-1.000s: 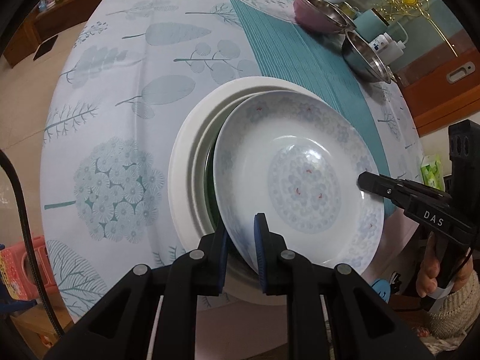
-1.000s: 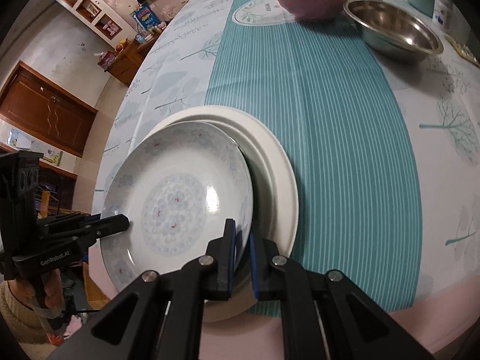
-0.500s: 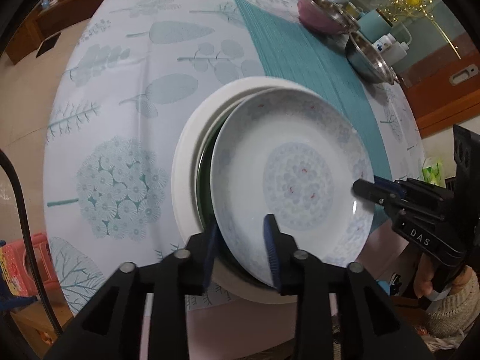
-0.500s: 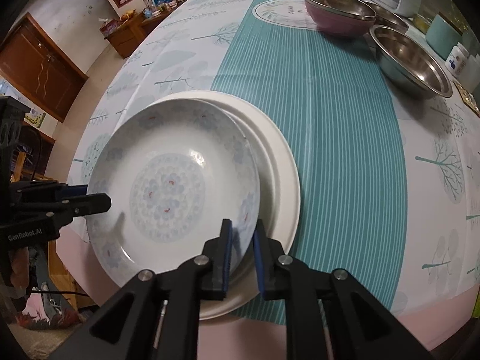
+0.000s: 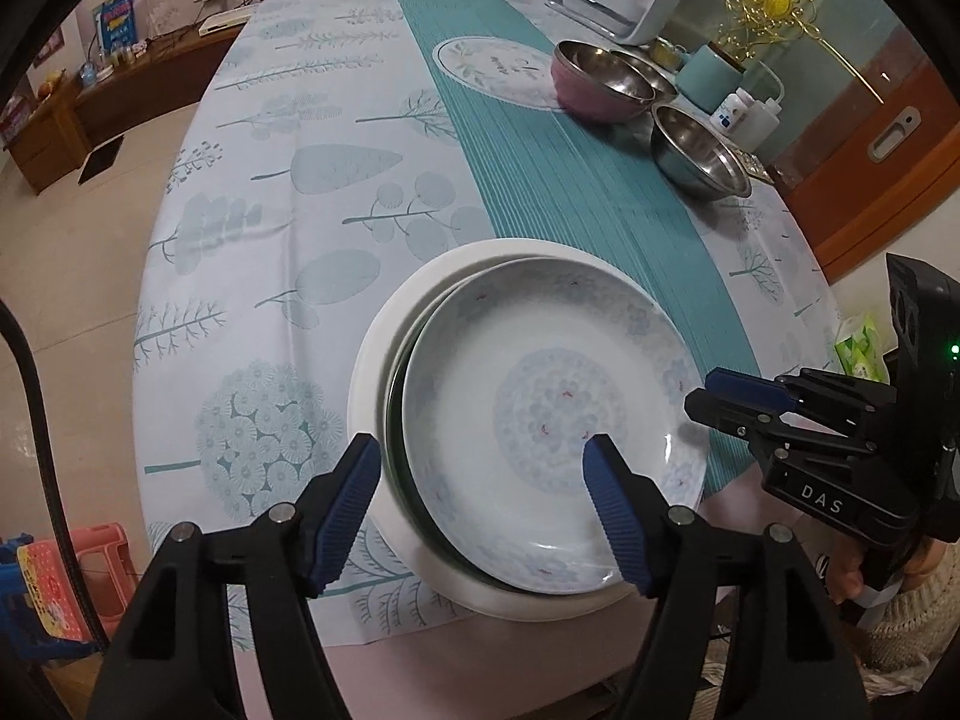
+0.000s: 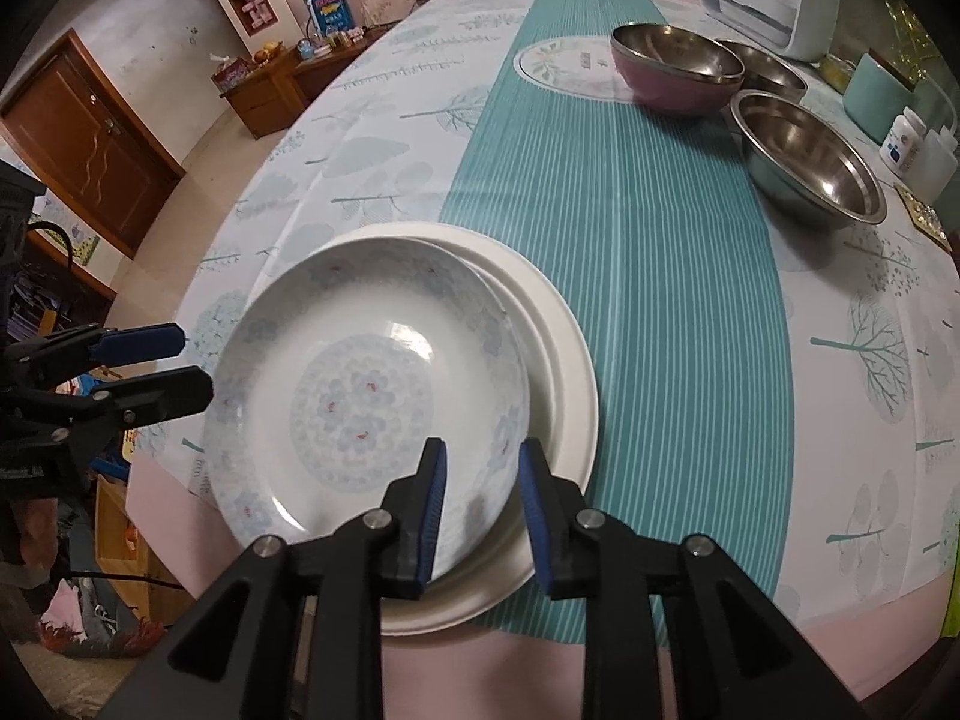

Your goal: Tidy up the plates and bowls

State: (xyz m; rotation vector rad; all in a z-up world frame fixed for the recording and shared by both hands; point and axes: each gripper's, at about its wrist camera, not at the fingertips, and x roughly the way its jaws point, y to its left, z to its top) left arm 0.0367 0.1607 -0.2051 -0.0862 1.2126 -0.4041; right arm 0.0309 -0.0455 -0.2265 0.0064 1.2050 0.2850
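Sitting low in the frame, the floral plate (image 5: 552,420) is resting on a stack: a dark green rim is peeking out beneath it, and a plain white plate (image 5: 384,360) is lying at the bottom, near the table's (image 5: 288,192) front edge. It is glossy and pale, wearing faint blue blossoms with tiny red flecks around a central medallion. The left gripper (image 5: 483,468) is hanging above it, jaws having just been opening, now spread wide and pressing on nothing. The right gripper (image 6: 477,468) is straddling the plate's rim, jaws having just been parting too, pads clear of the china. Steel bowls (image 6: 804,162) are waiting at upper right.
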